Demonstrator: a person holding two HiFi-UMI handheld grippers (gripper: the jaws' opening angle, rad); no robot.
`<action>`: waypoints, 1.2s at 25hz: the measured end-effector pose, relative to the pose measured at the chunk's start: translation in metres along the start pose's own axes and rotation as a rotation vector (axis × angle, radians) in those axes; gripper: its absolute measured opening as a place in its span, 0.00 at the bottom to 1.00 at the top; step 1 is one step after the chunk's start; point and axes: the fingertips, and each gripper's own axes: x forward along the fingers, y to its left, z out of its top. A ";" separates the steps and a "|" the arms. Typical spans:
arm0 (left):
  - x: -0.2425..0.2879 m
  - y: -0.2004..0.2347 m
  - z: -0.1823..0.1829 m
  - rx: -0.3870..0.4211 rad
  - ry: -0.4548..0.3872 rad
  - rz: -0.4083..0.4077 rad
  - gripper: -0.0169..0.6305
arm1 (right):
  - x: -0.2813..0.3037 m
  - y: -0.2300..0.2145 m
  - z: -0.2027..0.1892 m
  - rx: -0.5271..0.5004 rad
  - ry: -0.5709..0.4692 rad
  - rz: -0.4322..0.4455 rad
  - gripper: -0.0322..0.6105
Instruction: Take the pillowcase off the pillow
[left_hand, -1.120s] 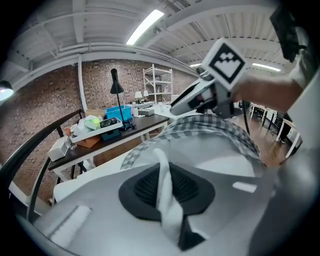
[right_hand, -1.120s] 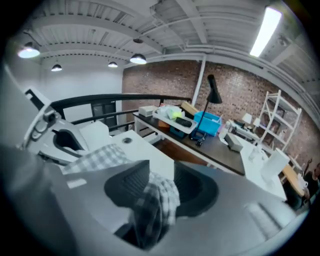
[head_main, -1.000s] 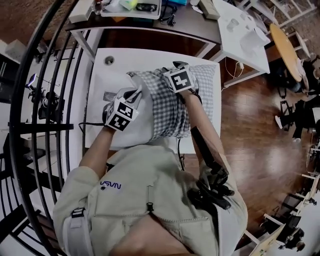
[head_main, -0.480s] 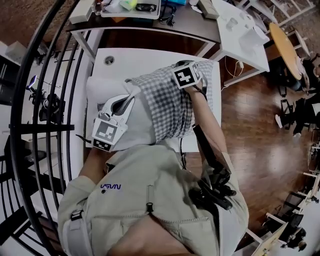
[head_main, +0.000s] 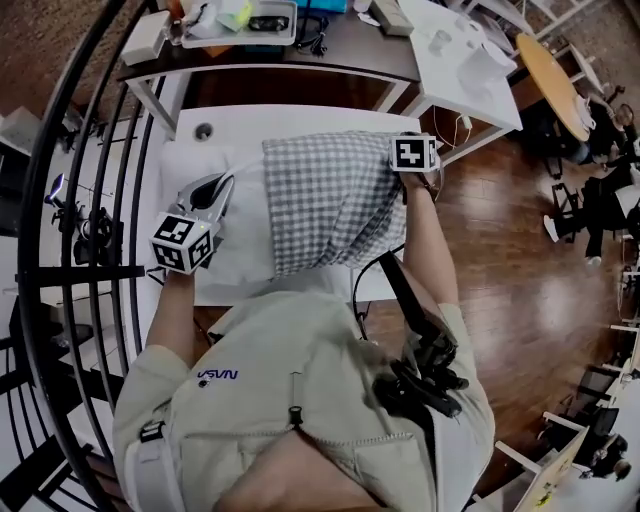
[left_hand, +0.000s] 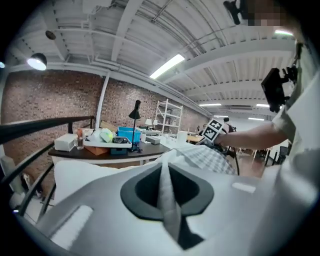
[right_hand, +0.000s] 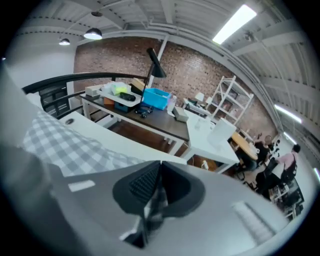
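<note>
1. Head view: a white table (head_main: 300, 115) stands on a wood floor, and the work lies across it from side to side. The bare white pillow (head_main: 185, 165) sticks out at the left end. The checked case (head_main: 320, 200) covers the middle and the right end. My left gripper (head_main: 218, 188) is on the pillow end and my right gripper (head_main: 405, 160) is at the case's far right edge. The long axis runs straight from one gripper to the other.

2. Left gripper view: my jaws are pressed together on a fold of plain white cloth that runs up between them, and I take it for the pillow's own cover. The case (left_hand: 210, 155) lies ahead and to the right, with the right gripper's marker cube beyond it. From this gripper the case leads directly away.

3. Right gripper view: my jaws are clamped on a thin strip of cloth, checked as far as I can tell, so I am pinching the case's edge. The rest of the case (right_hand: 65, 145) spreads to the left along the table.

4. My reading is that the two grips face each other along the pillow's length. The coming pull must keep to that line, with the right gripper going outward and the left anchoring.
</note>
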 end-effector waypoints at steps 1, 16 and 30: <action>0.011 0.006 -0.006 -0.028 0.013 -0.008 0.06 | 0.006 0.004 -0.005 -0.006 -0.004 0.003 0.07; 0.016 -0.016 0.019 0.229 0.011 0.023 0.21 | -0.077 0.067 0.015 0.138 -0.353 0.239 0.10; -0.035 -0.097 -0.136 0.295 0.373 -0.101 0.42 | -0.186 0.218 -0.156 0.142 -0.174 0.404 0.24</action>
